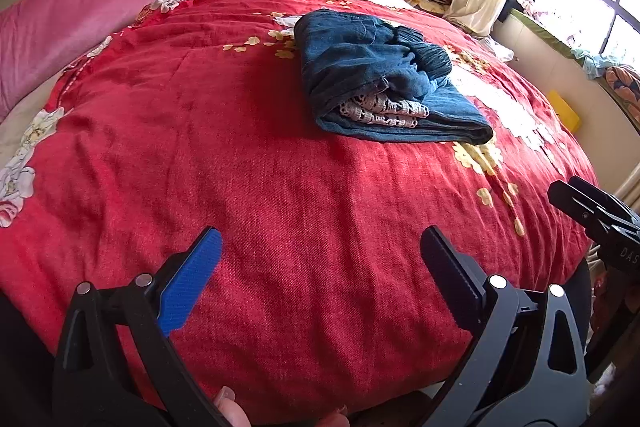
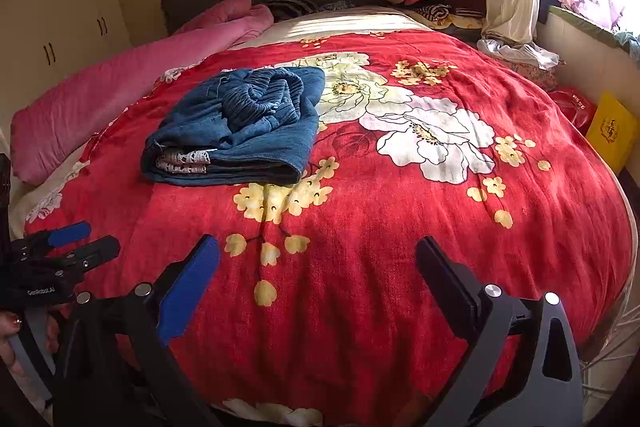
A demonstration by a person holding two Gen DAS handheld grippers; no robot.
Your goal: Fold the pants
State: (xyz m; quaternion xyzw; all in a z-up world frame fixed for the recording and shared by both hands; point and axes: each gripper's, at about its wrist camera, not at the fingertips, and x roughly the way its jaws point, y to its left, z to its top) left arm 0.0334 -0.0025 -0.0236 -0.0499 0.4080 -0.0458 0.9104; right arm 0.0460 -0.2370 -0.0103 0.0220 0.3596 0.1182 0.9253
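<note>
A red floral blanket (image 2: pixel 360 227) covers the bed. The folded blue pants (image 2: pixel 240 131) lie on it at ten o'clock in the right wrist view, well apart from both grippers. The right gripper (image 2: pixel 318 259) gapes wide, holding nothing. The left gripper (image 1: pixel 320 251) likewise gapes, empty; its body reads "GenRobot.AI".

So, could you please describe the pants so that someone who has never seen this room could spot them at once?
Start at the bed's red floral blanket. The pants lie on it in a folded bundle, towards the pink quilt rather than the window. They are the only dark blue thing on the blanket, with white lace showing at the open edge.
</note>
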